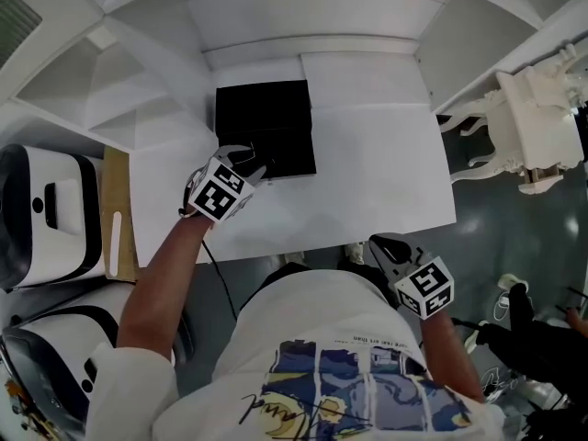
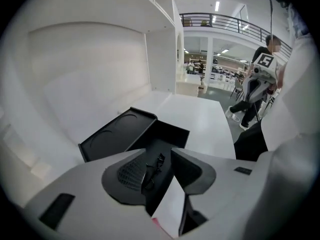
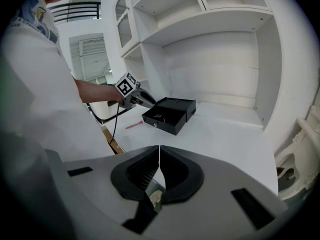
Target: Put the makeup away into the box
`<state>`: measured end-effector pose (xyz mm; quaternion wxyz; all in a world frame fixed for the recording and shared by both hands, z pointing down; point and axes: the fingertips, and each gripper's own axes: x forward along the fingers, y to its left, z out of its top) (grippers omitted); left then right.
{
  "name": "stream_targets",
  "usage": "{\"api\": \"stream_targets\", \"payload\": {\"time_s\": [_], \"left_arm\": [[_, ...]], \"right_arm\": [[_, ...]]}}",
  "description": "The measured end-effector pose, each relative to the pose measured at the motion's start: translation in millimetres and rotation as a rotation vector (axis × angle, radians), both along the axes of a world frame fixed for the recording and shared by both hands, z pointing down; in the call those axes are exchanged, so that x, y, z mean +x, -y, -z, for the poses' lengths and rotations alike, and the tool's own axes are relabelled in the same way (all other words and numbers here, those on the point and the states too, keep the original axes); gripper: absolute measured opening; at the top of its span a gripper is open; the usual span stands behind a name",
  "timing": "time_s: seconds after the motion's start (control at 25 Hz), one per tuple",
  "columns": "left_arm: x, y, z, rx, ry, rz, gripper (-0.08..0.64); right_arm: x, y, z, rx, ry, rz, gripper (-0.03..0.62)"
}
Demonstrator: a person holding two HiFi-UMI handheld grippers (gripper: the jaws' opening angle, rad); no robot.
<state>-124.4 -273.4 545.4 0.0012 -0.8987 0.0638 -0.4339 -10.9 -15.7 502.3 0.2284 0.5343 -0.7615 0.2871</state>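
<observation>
The left gripper (image 2: 165,170) is hovering over the open box (image 1: 276,108), jaws partly apart and empty; a small dark item (image 2: 152,165) is lying inside. A pink stick (image 3: 134,125) is waiting beside the box, unstowed. The right gripper (image 3: 159,171) is idling, jaws together, empty.

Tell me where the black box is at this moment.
In the head view the black box sits open on the white table, left of centre near the back wall, directly ahead of the left gripper.
</observation>
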Motion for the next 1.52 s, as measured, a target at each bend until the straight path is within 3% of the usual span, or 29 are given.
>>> {"api": "stream_targets", "payload": {"time_s": [0.2, 0.52, 0.96, 1.16, 1.52], "left_arm": [[-32.3, -0.8, 16.9, 0.029, -0.055, 0.086, 0.166], [-91.3, -9.6, -12.7, -0.009, -0.032, 0.233, 0.166], [-145.2, -23.2, -92.1, -0.115, 0.116, 0.399, 0.152], [-154.6, -21.4, -112.6, -0.143, 0.174, 0.43, 0.132], [-152.4, -24.9, -121.4, -0.211, 0.185, 0.465, 0.057]], "right_arm": [[-11.0, 10.6, -0.8, 0.005, 0.003, 0.04, 0.028], [-30.4, 22.1, -3.8, 0.004, 0.005, 0.096, 0.028], [-37.2, 27.0, -5.5, -0.014, 0.0, 0.12, 0.028], [-31.8, 22.7, -7.3, -0.026, 0.001, 0.102, 0.028], [-23.6, 17.9, -9.1, -0.027, 0.004, 0.088, 0.029]]}}
